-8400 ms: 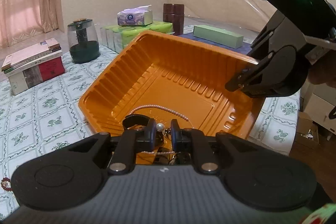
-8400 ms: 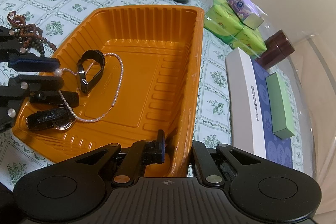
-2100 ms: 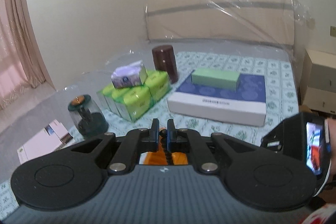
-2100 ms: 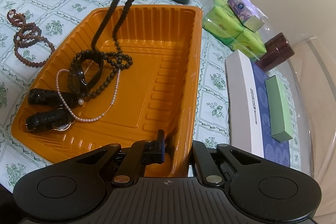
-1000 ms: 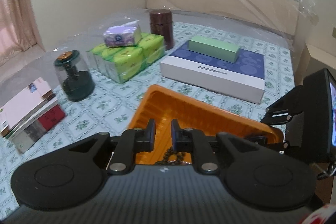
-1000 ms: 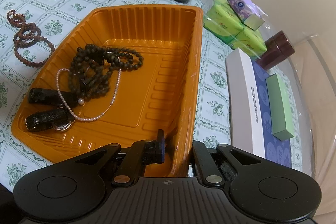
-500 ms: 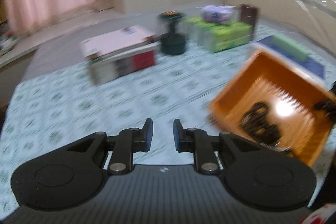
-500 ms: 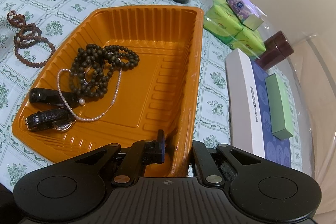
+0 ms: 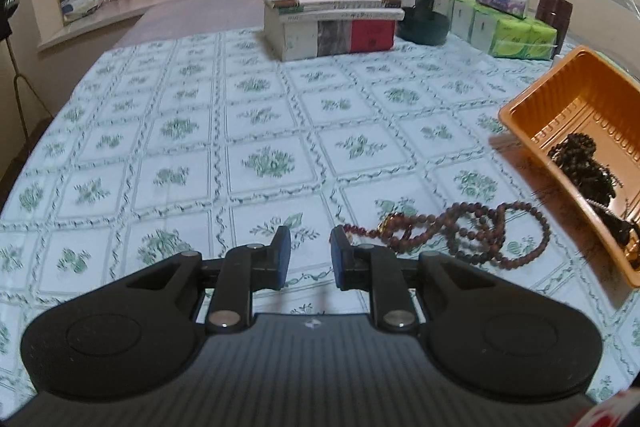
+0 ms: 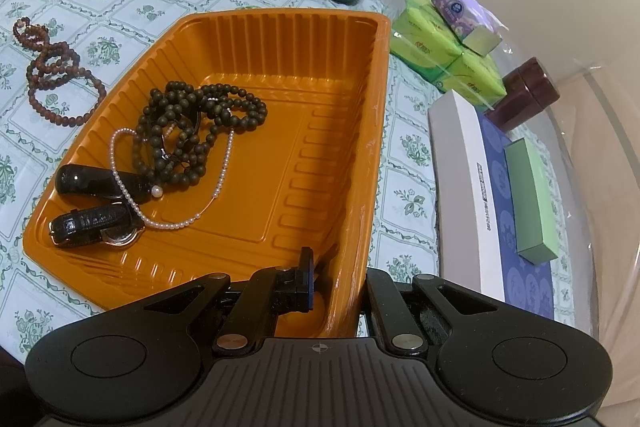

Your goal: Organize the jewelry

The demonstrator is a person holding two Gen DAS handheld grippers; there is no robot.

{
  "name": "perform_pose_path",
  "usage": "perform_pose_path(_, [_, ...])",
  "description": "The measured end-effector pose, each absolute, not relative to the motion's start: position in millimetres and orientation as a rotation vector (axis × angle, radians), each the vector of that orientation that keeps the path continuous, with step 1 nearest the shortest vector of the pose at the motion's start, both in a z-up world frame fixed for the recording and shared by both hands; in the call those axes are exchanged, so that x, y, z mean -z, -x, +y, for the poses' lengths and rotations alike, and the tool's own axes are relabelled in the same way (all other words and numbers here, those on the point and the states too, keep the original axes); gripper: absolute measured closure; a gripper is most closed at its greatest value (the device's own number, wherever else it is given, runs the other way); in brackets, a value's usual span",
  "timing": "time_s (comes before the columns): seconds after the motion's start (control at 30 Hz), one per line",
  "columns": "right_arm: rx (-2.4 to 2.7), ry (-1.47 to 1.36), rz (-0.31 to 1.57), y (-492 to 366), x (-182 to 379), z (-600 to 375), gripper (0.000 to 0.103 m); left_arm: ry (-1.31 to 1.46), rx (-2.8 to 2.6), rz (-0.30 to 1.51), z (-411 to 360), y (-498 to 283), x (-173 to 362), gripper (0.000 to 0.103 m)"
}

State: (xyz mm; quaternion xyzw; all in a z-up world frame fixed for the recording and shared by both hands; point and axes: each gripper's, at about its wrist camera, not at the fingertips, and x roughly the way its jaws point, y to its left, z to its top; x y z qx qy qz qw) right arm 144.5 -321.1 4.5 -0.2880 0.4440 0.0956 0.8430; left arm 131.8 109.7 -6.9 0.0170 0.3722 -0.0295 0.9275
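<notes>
currently step in hand, by my read: fetch the last loose piece. reddish-brown bead strand [image 9: 460, 233] lies looped on the tablecloth [image 9: 248, 131], lower right of frame, just outside the orange tray [image 10: 362, 131]. left gripper [image 9: 306, 251] jaws parted, just been opening, nothing betw. them; strand sits right of its tips. right gripper [image 10: 340, 273] clenched on tray wall. next: shift right, pinch strand.
</notes>
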Motion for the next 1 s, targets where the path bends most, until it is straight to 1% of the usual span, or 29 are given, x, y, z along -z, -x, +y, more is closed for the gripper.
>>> perform_pose_path(0.13, [-0.201, 0.608, 0.940, -144, -4, -321, 0.097, -0.003, 0.073, 0.750, 105, -142, 20, 0.084])
perform_pose_path(0.43, [-0.201, 0.598, 0.951, -147, -3, -323, 0.096, -0.144, 0.129, 0.710, 79, -153, 44, 0.084])
perform_pose_path(0.8, [-0.199, 0.603, 0.955, -147, -2, -323, 0.096, -0.189, 0.172, 0.737, 74, -165, 59, 0.085])
perform_pose_path(0.87, [-0.199, 0.602, 0.955, -147, -2, -322, 0.096, -0.190, 0.170, 0.736, 75, -165, 60, 0.087])
perform_pose_path(0.93, [-0.198, 0.602, 0.955, -147, -2, -322, 0.096, -0.227, 0.164, 0.733, 73, -164, 60, 0.096])
perform_pose_path(1.0, [-0.198, 0.603, 0.955, -147, -2, -322, 0.096, -0.271, 0.172, 0.728, 70, -162, 61, 0.097])
